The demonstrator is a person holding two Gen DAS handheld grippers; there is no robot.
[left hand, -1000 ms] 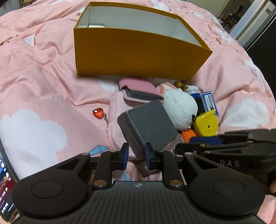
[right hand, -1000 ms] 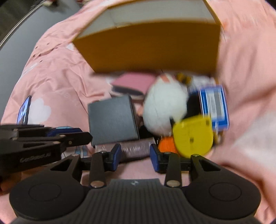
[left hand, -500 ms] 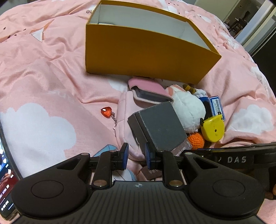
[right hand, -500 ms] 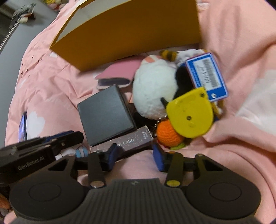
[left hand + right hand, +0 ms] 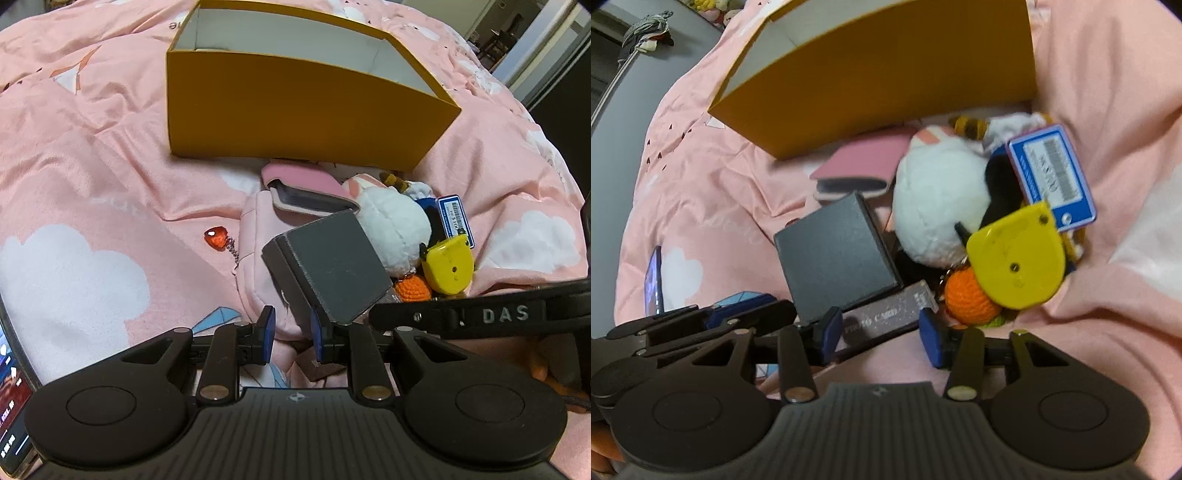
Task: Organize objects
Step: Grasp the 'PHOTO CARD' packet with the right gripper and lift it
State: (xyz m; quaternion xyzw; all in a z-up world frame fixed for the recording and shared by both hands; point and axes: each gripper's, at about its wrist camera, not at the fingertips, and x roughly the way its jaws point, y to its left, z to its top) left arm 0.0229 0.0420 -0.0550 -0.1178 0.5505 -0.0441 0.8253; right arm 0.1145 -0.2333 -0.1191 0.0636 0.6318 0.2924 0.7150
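An open orange box (image 5: 295, 99) stands on the pink bedspread, also in the right wrist view (image 5: 886, 70). In front of it lies a pile: a dark grey box (image 5: 332, 269) (image 5: 834, 254), a brown card box (image 5: 886, 317), a pink pouch (image 5: 258, 266), a pink card case (image 5: 306, 188), a white plush (image 5: 395, 229) (image 5: 934, 206), a yellow tag (image 5: 448, 264) (image 5: 1015, 262), an orange knitted ball (image 5: 967, 299) and a blue card (image 5: 1052, 173). My left gripper (image 5: 290, 334) is open just below the grey box's corner. My right gripper (image 5: 881, 334) is open around the brown card box's near edge.
A red heart charm (image 5: 217, 236) on a chain lies left of the pouch. A phone (image 5: 11, 406) lies at the far left edge, also in the right wrist view (image 5: 653, 284). The right gripper's body (image 5: 480, 315) crosses the left wrist view. A doorway shows at the back right.
Both grippers have pulled back and shifted; the pile and orange box now sit further off. The right gripper's jaws have opened wider and now straddle the brown card box.
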